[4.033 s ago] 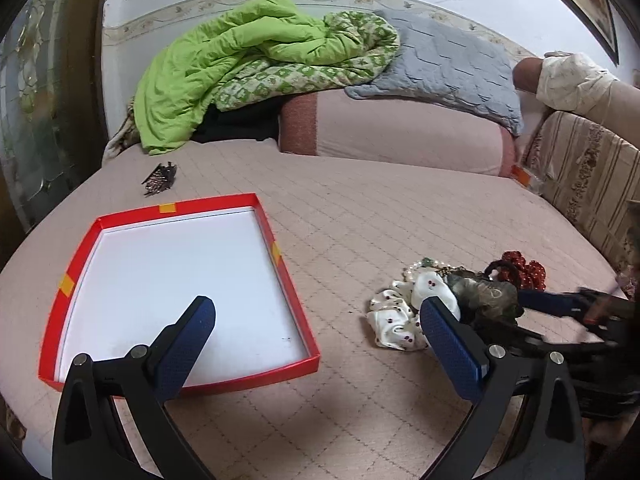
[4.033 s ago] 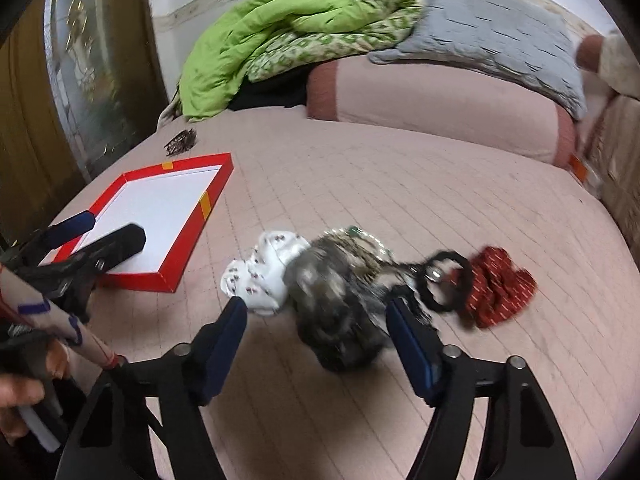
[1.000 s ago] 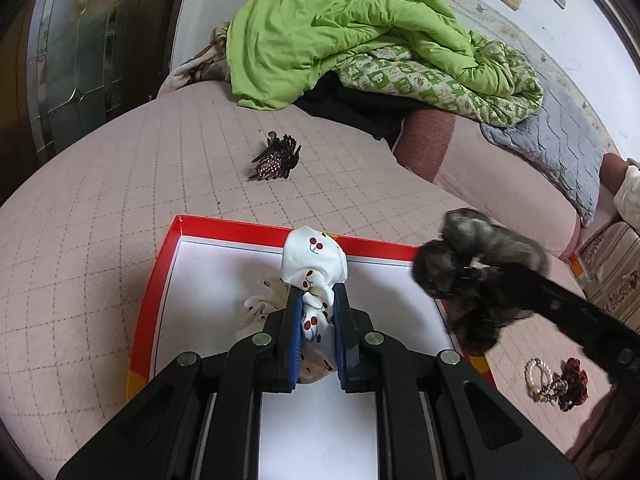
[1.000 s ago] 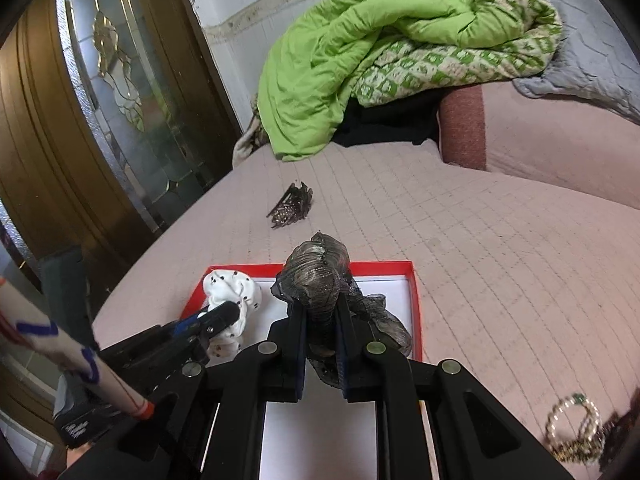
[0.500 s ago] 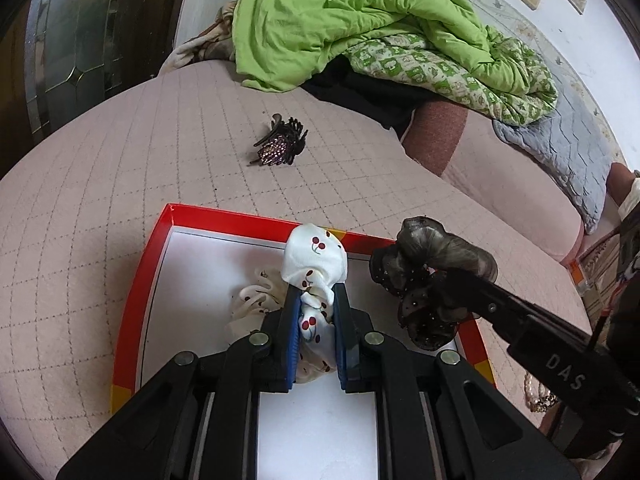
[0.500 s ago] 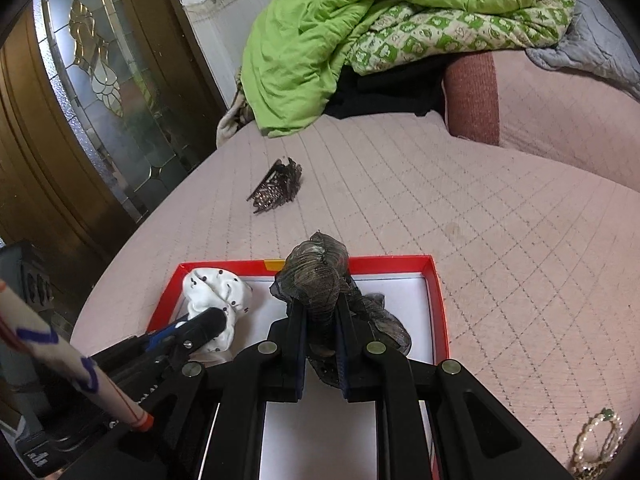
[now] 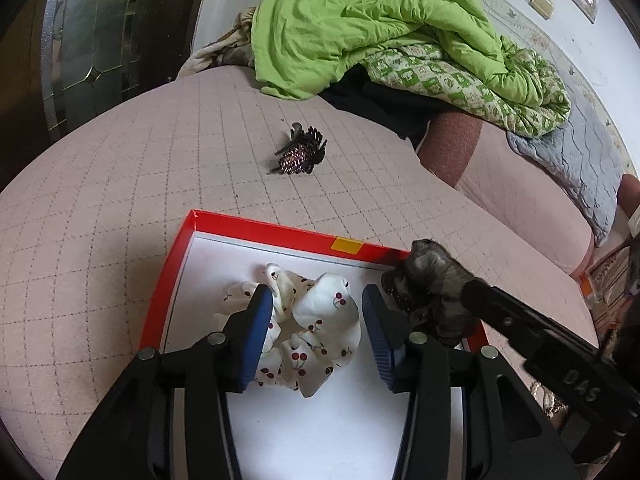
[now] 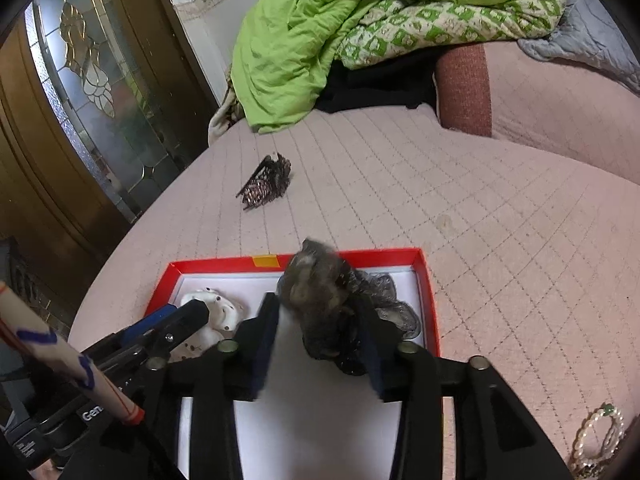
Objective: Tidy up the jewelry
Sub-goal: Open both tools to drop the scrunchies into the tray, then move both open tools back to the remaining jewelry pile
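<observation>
White scrunchie (image 7: 316, 328) lies loose between the just-opened left claw (image 7: 318, 334).

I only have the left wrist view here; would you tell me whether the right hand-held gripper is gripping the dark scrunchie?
Observer: No. Its jaws have just been opening. The right hand-held gripper stands open, with the dark scrunchie loose between the pads, over the red tray.
Operator: Thank you. Is any of it down on the tray floor?
Observer: Its lacy edge lies on the white floor by the tray's right wall. The rest is blurred, so I cannot tell.
Operator: What lies on the bed on that side?
Observer: A pearl bracelet with a green bead, at the lower right corner of the right wrist view.
</observation>
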Motion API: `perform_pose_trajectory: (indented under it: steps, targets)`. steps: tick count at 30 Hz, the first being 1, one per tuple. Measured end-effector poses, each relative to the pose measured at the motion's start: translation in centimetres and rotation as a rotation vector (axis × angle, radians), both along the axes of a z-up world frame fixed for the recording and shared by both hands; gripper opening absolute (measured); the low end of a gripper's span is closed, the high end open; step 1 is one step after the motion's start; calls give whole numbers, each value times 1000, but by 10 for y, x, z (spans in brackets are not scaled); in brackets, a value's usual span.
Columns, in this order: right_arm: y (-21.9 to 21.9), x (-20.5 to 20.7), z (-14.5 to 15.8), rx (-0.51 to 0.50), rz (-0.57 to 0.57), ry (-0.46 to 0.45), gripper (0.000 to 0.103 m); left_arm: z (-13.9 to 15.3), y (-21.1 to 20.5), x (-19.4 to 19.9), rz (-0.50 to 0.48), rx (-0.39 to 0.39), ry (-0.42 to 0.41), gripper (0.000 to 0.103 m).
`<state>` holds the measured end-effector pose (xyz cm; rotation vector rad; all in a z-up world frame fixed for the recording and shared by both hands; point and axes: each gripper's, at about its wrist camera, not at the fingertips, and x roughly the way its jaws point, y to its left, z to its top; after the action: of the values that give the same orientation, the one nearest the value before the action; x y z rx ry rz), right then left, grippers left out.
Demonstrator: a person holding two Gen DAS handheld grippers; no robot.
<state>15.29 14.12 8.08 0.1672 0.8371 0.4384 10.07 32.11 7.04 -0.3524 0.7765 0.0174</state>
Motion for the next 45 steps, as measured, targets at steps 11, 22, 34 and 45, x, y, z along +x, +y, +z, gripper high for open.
perform_pose_trajectory:
  steps: [11, 22, 34, 45]
  targets:
    - [-21, -23, 27, 73, 2, -40, 48, 21, -5, -11, 24, 29, -81, 46]
    - [-115, -92, 32, 144, -126, -73, 48, 49, -98, -39, -179, 122, -222, 46]
    - [-294, -152, 20, 140, -481, -106, 48, 15, -242, -59, -666, -24, -128, 57]
    - [-357, -161, -1, 249, -579, -48, 49, -36, -323, -41, -805, -37, 131, 57]
